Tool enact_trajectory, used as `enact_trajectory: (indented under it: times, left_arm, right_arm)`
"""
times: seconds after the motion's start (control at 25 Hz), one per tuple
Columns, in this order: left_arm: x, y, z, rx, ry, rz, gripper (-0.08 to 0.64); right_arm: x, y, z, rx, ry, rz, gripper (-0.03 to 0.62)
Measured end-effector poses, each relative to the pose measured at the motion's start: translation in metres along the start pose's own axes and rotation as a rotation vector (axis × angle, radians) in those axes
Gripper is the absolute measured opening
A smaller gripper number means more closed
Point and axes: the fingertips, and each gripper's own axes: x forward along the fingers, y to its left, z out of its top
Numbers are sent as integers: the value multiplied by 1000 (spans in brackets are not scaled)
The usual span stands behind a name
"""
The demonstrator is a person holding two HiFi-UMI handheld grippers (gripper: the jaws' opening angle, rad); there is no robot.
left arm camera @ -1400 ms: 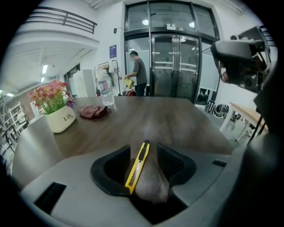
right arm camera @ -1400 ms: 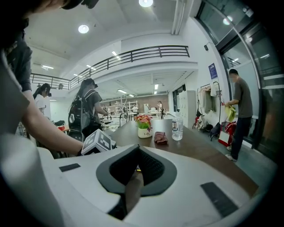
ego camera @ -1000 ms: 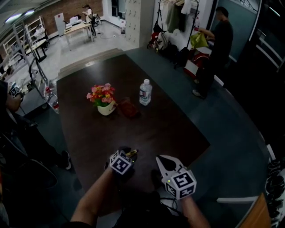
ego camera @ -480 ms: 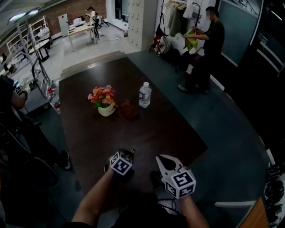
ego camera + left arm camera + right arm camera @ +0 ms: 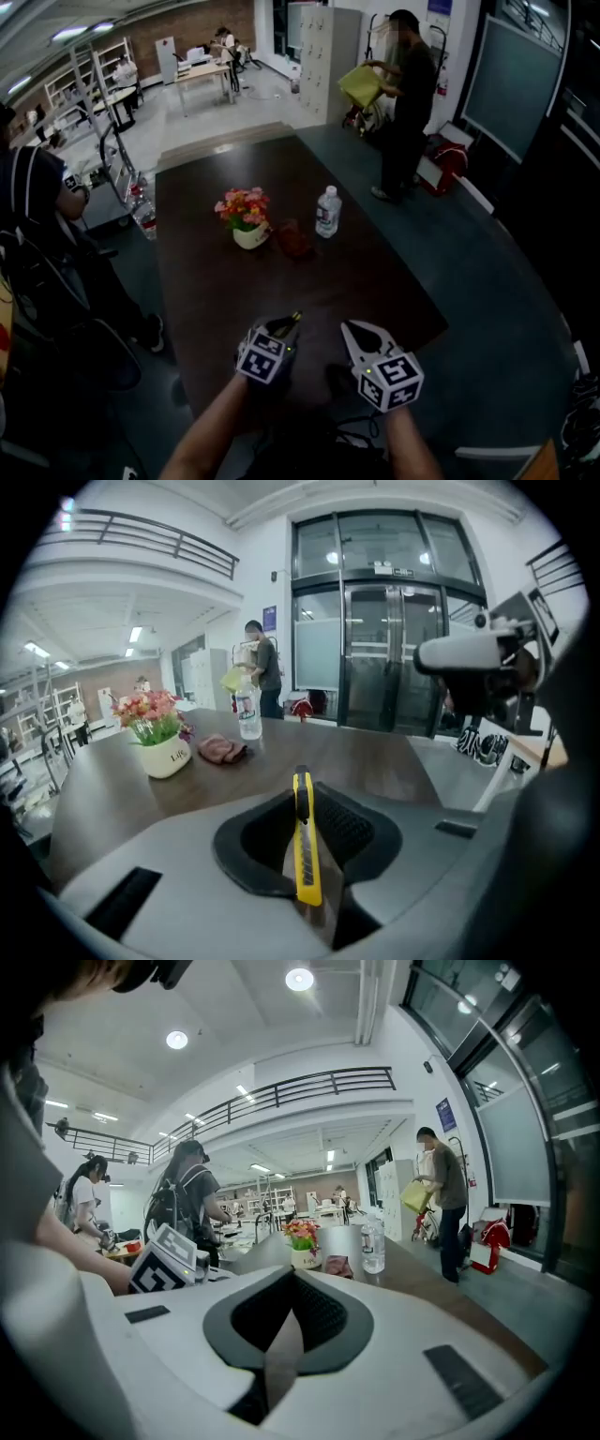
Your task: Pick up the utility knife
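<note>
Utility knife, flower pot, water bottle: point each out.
utility knife [image 5: 306,841], left gripper view, middle of its yellow body.
flower pot [image 5: 249,236], head view, white front wall.
water bottle [image 5: 326,212], head view, middle of the body.

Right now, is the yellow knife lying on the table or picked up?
Picked up: the left gripper clamps the utility knife between its fingers, above the table.
</note>
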Motion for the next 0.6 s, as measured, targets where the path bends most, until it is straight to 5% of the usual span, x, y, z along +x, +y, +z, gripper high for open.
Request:
enact_trajectory:
  times: [0.6]
  left_arm:
    - [-119,-22,87,-149,-359,91,71]
  right_arm:
    - [-16,43,46,-16,-143,95,9]
